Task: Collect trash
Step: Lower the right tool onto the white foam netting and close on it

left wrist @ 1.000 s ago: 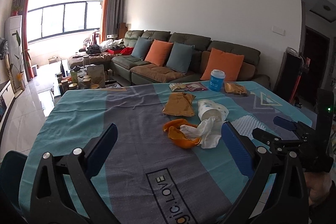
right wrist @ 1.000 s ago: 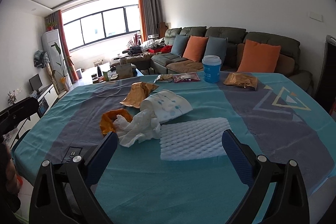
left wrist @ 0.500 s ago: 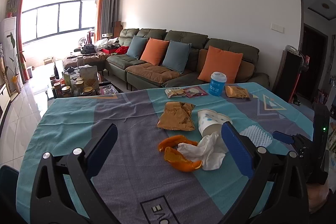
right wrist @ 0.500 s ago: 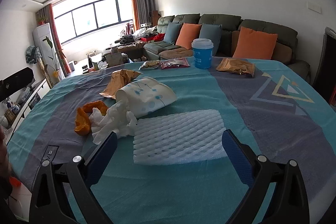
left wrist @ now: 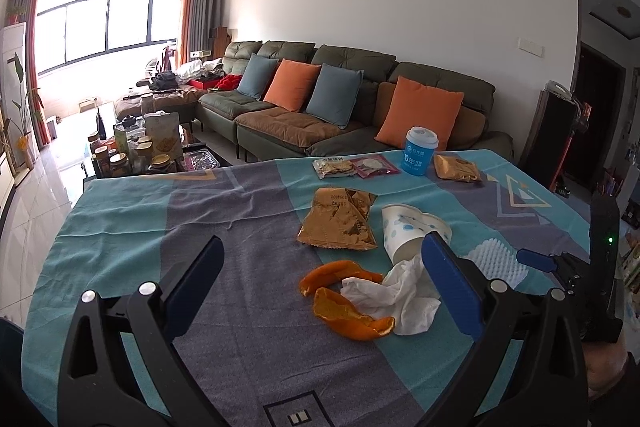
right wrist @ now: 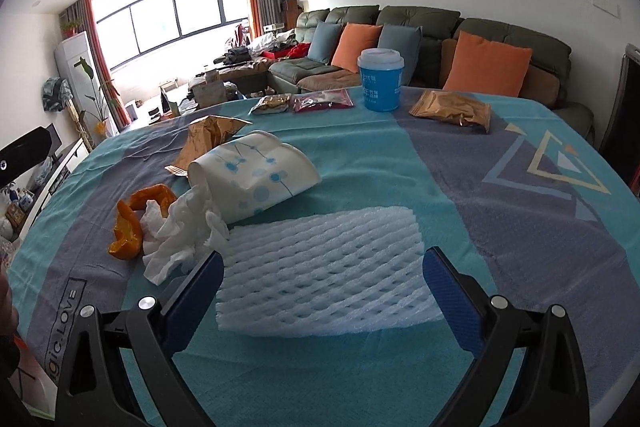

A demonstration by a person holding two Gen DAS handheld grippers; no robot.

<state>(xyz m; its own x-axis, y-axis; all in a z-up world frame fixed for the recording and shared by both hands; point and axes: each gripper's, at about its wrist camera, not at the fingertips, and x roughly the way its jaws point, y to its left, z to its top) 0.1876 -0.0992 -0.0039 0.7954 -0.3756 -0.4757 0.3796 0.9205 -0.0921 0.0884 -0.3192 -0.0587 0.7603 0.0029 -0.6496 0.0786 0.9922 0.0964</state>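
Note:
Trash lies on a teal and grey tablecloth [left wrist: 168, 227]. Orange peel [left wrist: 344, 303] and a crumpled white tissue [left wrist: 400, 291] sit between the fingers of my open left gripper [left wrist: 320, 267], a little beyond them. A tipped paper cup [left wrist: 412, 231] and a torn brown wrapper [left wrist: 340, 223] lie farther back. My right gripper [right wrist: 322, 275] is open, its fingers straddling the near edge of a white foam net [right wrist: 324, 275]. In the right wrist view the cup [right wrist: 256, 179], tissue [right wrist: 180, 231] and peel [right wrist: 128, 227] lie to the left.
A blue lidded cup [right wrist: 379, 79] stands at the table's far side, with small snack packets [right wrist: 304, 103] and a brown packet [right wrist: 452, 111] beside it. A green sofa with cushions [left wrist: 344, 99] is behind. A cluttered coffee table [left wrist: 136, 151] stands at left.
Both grippers have moved forward over the table toward the trash. The foam net now fills the gap between the right fingers, and the peel and tissue sit nearer the left ones.

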